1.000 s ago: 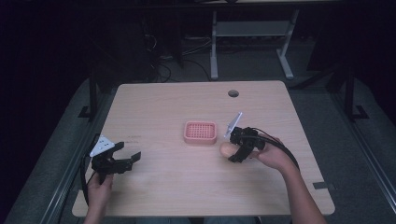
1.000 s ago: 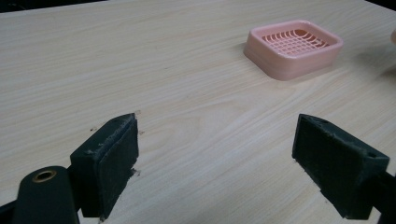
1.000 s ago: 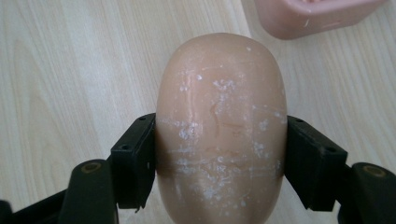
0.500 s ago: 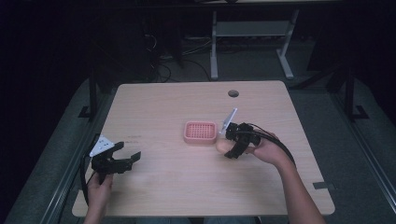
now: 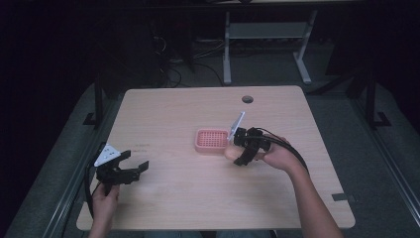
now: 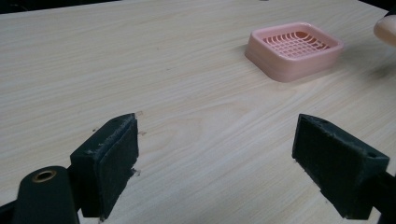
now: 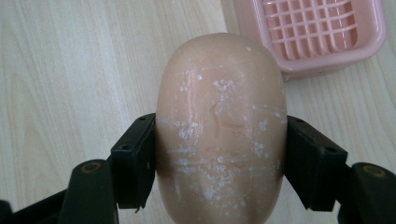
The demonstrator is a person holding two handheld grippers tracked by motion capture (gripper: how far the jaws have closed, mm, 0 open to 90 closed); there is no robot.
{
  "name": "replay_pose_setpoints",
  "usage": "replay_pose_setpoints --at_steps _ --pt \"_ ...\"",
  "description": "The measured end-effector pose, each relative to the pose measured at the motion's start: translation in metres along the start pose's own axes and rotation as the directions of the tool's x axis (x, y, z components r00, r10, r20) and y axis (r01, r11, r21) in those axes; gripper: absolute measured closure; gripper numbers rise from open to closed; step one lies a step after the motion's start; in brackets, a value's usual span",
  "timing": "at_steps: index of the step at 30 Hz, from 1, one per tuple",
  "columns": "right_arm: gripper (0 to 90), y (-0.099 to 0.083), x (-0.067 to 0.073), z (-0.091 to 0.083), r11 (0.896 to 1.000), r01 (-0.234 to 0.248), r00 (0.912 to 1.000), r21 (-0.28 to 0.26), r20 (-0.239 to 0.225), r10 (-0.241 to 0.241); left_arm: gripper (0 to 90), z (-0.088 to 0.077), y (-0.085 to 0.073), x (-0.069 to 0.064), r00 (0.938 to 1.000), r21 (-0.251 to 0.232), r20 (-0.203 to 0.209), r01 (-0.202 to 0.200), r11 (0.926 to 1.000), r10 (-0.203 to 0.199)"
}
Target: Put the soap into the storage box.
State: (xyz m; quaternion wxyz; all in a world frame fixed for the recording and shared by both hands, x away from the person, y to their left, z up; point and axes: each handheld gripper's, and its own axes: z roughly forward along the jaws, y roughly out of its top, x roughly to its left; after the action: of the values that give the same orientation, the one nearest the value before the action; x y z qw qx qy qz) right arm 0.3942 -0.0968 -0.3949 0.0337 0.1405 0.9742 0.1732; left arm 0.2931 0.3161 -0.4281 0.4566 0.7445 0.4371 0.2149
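a peach-coloured oval soap bar (image 7: 220,130), smooth and flecked with white scuffs, is being clamped between the jaws of the right gripper (image 5: 241,149). it is being held just beside the pink slotted soap dish (image 5: 212,140) on the wooden table (image 5: 198,198). the left gripper (image 6: 219,163) is being held with its jaws wide apart, well apart from the dish.

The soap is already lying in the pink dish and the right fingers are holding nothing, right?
No. The soap isn't in the dish yet. The right gripper has its fingers clamped on it, beside the dish above the table, as the right gripper view shows.
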Motion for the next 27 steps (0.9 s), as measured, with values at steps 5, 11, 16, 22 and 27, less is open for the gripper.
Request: replay_pose_setpoints --at_steps 5,11,16,22,27 --pt "31.9 0.006 -0.002 -0.001 1.0 0.011 0.9999 0.0 0.001 -0.011 14.3 0.0 0.0 0.0 1.0 0.001 0.0 0.0 1.0 0.0" --pt "31.8 0.012 -0.003 0.0 1.0 0.019 0.9998 -0.008 0.0 -0.019 14.2 0.0 0.0 0.0 1.0 -0.001 -0.001 0.0 1.0 0.0" --pt "31.9 0.013 -0.005 0.003 1.0 0.015 0.9999 -0.003 -0.004 -0.015 14.2 0.0 0.0 0.0 1.0 0.0 -0.001 -0.003 1.0 0.003" --pt "31.8 0.017 -0.008 0.001 1.0 0.018 0.9998 0.001 -0.001 -0.018 14.2 0.0 0.001 0.0 1.0 -0.001 -0.001 -0.002 1.0 0.002" --pt "31.8 0.023 -0.009 -0.001 1.0 0.027 0.9996 0.0 0.002 -0.027 14.3 0.0 0.001 0.0 1.0 -0.001 -0.001 -0.003 1.0 0.003"
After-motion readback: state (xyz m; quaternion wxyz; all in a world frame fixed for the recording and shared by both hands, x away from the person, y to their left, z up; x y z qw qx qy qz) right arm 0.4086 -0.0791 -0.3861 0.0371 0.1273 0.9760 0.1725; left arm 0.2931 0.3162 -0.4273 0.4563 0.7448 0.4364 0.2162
